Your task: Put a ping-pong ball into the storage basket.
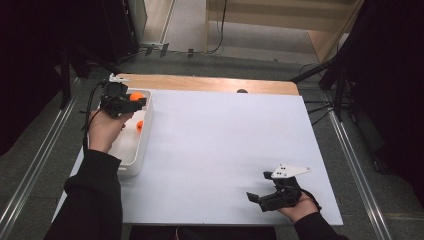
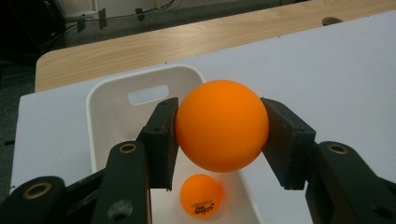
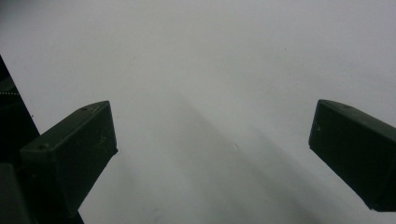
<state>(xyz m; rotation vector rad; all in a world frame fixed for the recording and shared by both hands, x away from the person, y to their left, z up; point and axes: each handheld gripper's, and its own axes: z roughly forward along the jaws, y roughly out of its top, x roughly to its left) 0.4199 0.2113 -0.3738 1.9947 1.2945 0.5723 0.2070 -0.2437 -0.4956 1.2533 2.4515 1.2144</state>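
Left gripper view: smooth plain orange ball (image 2: 222, 125) clenched in left tongs (image 2: 219, 135); right tongs (image 3: 212, 149) released, wide apart.

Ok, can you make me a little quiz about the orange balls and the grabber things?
1. True or false: the left gripper is shut on an orange ball.
2. Where does the second ball lie? A) in the white bin B) on the bare table
3. Fill in: the right gripper has its jaws ____.

Key: 1 true; 2 A; 3 open, with nothing between them.
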